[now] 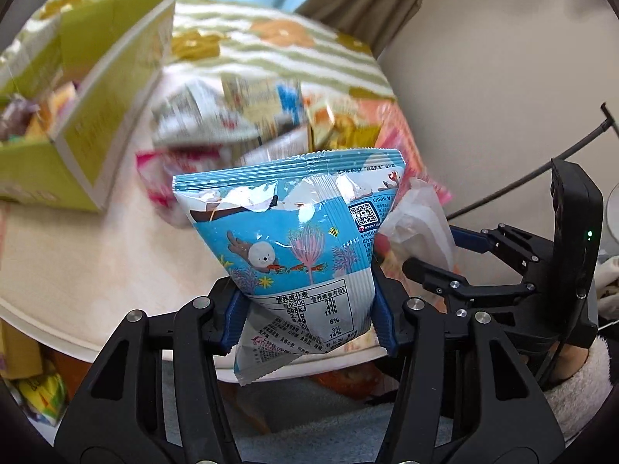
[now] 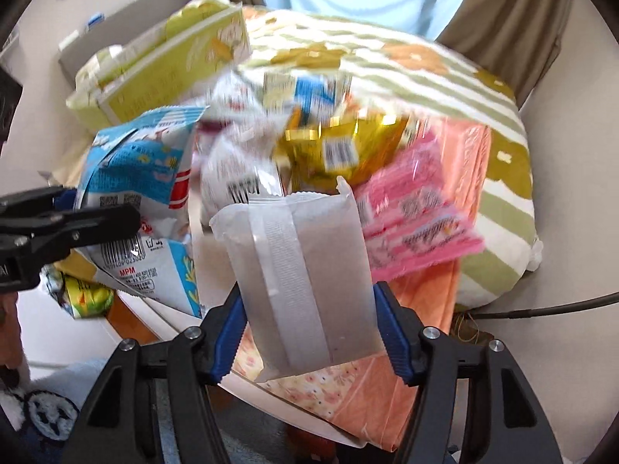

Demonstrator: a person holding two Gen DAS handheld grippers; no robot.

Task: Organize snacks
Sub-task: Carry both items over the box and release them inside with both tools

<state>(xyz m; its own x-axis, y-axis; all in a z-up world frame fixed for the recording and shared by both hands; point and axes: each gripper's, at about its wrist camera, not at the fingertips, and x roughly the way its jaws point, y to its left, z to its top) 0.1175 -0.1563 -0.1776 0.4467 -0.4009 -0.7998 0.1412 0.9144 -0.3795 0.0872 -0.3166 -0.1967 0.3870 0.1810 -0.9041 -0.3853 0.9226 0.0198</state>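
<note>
Left hand-held gripper point(image 1: 309, 317) clamps blue snack bag point(image 1: 294, 232); right hand-held gripper point(image 2: 309, 332) clamps translucent pouch point(image 2: 305, 282); pile behind blurred.

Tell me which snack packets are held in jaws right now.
Two: the blue sea-print packet in the left gripper, and the translucent white packet in the right gripper. The pink and gold packets lie loose.

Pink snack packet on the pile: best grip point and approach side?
Take the pink packet by its near crimped edge, coming in low from the front. It lies flat on the orange cloth with that edge overhanging. Both claws are full, so free one first.
</note>
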